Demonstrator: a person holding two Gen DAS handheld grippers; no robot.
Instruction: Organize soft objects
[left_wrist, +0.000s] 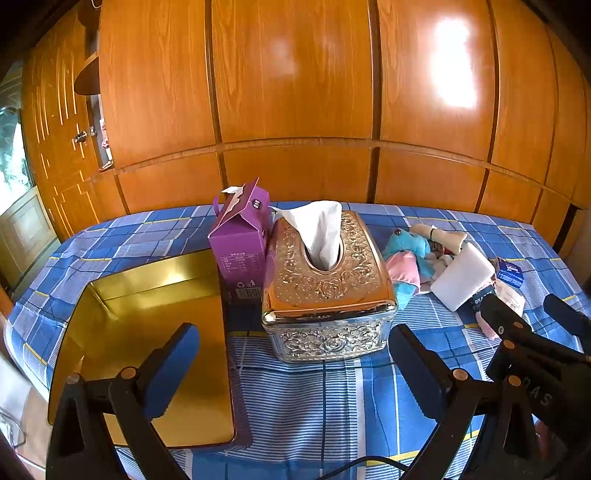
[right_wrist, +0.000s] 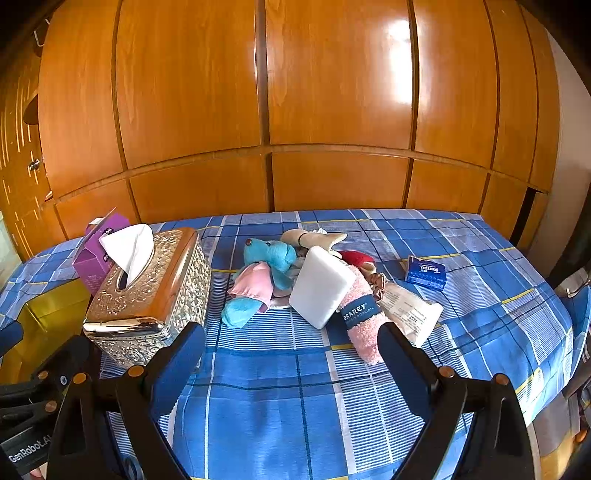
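Two handheld grippers, both with jaws spread wide and holding nothing, hover above a bed covered in a blue plaid sheet (right_wrist: 295, 398).

Left gripper (left_wrist: 291, 365): poised near the embossed metal tissue box (left_wrist: 327, 291), a white tissue standing up from its slot. Just behind the box, a purple carton (left_wrist: 240, 240), upright, top flap torn open. To their left, an open gold tin tray (left_wrist: 155, 332), lying flat.

Right gripper (right_wrist: 291, 354): aimed at the heap of soft objects in the middle of the bed, right of the tissue box. Heap contents:
- blue plush toy (right_wrist: 271, 254) with a pink cloth (right_wrist: 253, 284) draped over it;
- white sponge block (right_wrist: 321, 291), tilted, leaning on the pile;
- pink fluffy dishcloth (right_wrist: 364, 332) in a dark "GRAREY" band, nearest the right finger;
- beige plush piece (right_wrist: 314, 236) at the back;
- small red item (right_wrist: 356, 258), partly hidden;
- clear labelled packet (right_wrist: 410, 310) beside the dishcloth.

Apart to the right: blue pocket-tissue pack (right_wrist: 424, 273). Wooden wardrobe panels (right_wrist: 332, 92) behind the bed.
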